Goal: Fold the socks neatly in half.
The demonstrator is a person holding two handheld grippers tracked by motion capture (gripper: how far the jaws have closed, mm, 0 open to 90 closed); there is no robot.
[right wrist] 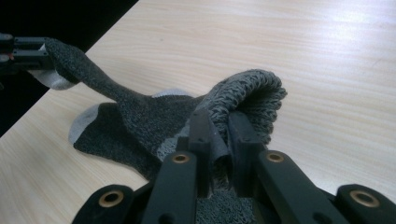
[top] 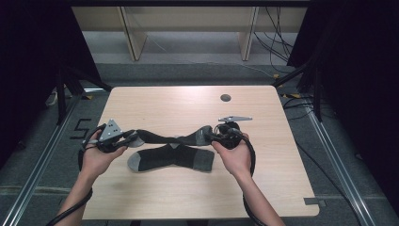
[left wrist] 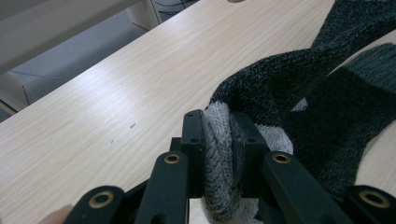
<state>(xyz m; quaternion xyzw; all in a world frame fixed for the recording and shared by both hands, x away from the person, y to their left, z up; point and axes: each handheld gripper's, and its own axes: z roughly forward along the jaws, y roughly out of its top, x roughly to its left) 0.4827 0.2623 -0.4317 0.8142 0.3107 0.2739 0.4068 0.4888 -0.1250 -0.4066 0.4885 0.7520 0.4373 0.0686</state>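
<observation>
A dark grey sock (top: 164, 138) with light grey ends hangs stretched between both grippers above the table. My left gripper (top: 132, 137) is shut on its light toe end (left wrist: 218, 154). My right gripper (top: 211, 135) is shut on its ribbed cuff (right wrist: 247, 95). A second matching sock (top: 171, 157) lies flat on the wooden table (top: 188, 108) just below the held one, toe to the left. In the right gripper view the held sock (right wrist: 126, 100) runs off to the far gripper at the upper left, above the flat sock (right wrist: 100, 133).
A small round hole (top: 225, 98) sits in the table near its far right. Wooden furniture legs and cables stand on the floor beyond the far edge. Dark curtains flank both sides.
</observation>
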